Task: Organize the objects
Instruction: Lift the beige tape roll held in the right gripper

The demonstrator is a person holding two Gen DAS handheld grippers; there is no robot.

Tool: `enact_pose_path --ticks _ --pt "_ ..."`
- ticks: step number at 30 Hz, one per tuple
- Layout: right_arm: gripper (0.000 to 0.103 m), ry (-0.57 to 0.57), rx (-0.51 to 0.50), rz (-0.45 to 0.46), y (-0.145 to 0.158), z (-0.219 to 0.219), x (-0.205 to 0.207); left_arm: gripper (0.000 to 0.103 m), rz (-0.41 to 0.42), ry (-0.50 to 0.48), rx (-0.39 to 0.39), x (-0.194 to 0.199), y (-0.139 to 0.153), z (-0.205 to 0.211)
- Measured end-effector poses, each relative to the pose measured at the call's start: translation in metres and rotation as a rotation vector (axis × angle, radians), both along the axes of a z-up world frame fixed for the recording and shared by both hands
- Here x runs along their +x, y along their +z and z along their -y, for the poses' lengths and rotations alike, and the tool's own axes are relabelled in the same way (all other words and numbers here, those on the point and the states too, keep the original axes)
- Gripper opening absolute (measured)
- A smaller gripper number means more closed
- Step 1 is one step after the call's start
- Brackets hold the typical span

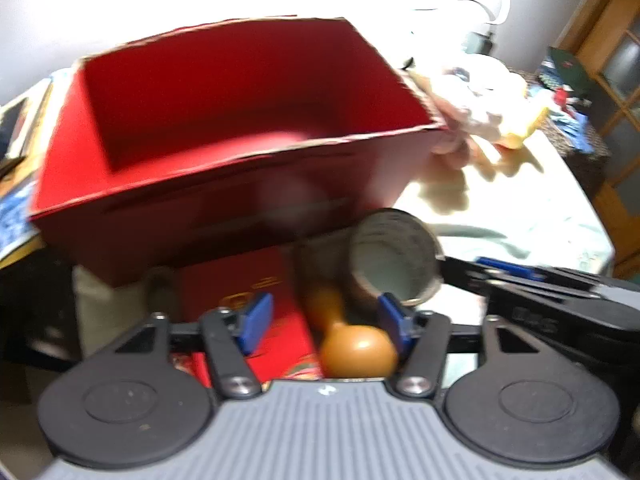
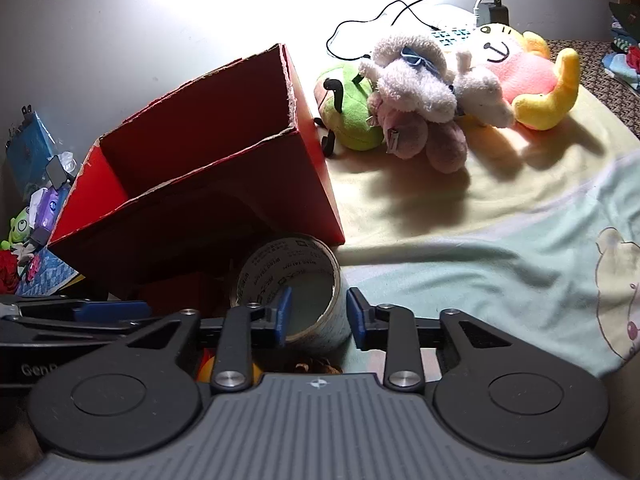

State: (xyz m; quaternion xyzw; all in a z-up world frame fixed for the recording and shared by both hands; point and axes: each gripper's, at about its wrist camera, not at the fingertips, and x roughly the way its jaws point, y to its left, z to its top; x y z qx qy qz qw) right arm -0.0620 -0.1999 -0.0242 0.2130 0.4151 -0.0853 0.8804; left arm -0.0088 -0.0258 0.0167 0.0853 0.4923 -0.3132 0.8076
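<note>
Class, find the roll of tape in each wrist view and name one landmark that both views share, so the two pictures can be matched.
Left wrist view: the roll of tape sits right of centre, just beyond the left hand-held gripper, beside the orange gourd.
Right wrist view: the roll of tape is at lower centre; the right hand-held gripper straddles its wall, one finger inside.
Shared landmark: the red box behind the tape.
</note>
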Motion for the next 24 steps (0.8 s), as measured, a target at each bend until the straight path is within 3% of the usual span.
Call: enact_pose_path --ticks 6,9,11,14,16,20,24 --pt "0.029 0.015 -0.009 -0.008 -0.01 0.004 0.011 0.052 -0.042 0.003 0.02 0.011 -0.019 0.019" --pt "0.021 0.024 0.0 -0.02 -0.015 0.007 0.016 0.045 -0.076 0.001 0.031 0.017 -0.025 0.026" --pt "0.019 0.021 0.004 -0.026 -0.018 0.009 0.019 0.027 -0.098 -0.01 0.035 0.019 -0.029 0.03" --pt "0.014 0.016 0.005 -0.032 -0.023 0.012 0.023 0.02 -0.11 -0.017 0.023 0.021 -0.033 0.032" --pt "0.01 0.012 0.006 -0.034 -0.025 0.014 0.025 0.02 -0.107 -0.016 0.027 0.024 -0.037 0.036" --pt "0.01 0.007 0.027 -0.03 -0.026 0.017 0.025 0.02 -0.188 -0.001 -0.005 0.035 -0.049 0.036" --pt "0.01 -0.003 0.03 -0.018 -0.022 0.02 0.022 0.016 -0.189 -0.009 -0.012 0.035 -0.048 0.039"
